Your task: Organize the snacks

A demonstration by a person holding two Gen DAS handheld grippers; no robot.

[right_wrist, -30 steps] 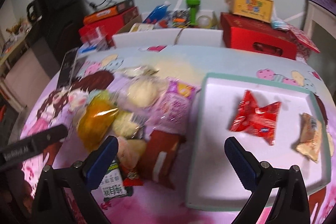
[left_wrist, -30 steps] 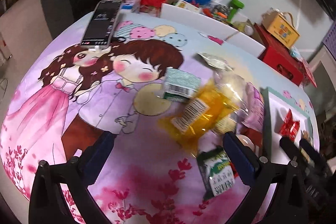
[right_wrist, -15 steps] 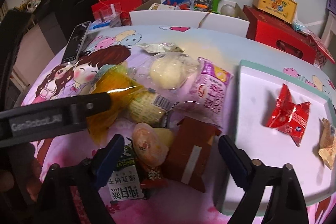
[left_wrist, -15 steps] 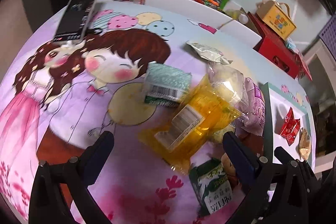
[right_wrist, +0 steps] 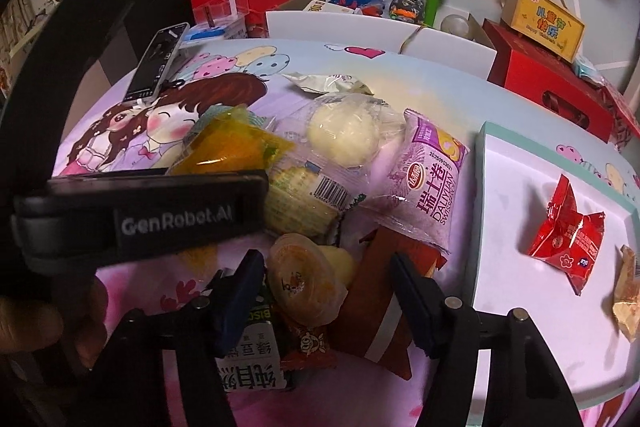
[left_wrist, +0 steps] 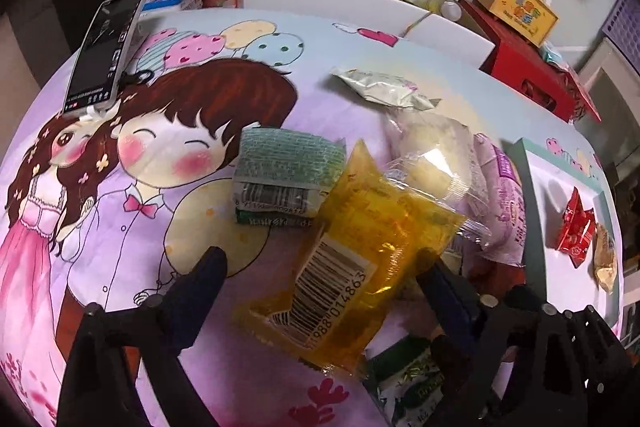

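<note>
Jaws of the left gripper (left_wrist: pixel 320 279) gape wide around the yellow snack bag (left_wrist: pixel 348 267), which lies slanted on the tablecloth (left_wrist: pixel 100 219), long side running up toward the right.

Right gripper (right_wrist: pixel 326 283) is open too, around a jelly cup (right_wrist: pixel 304 279) in the snack pile beside the tray (right_wrist: pixel 516 187).
</note>
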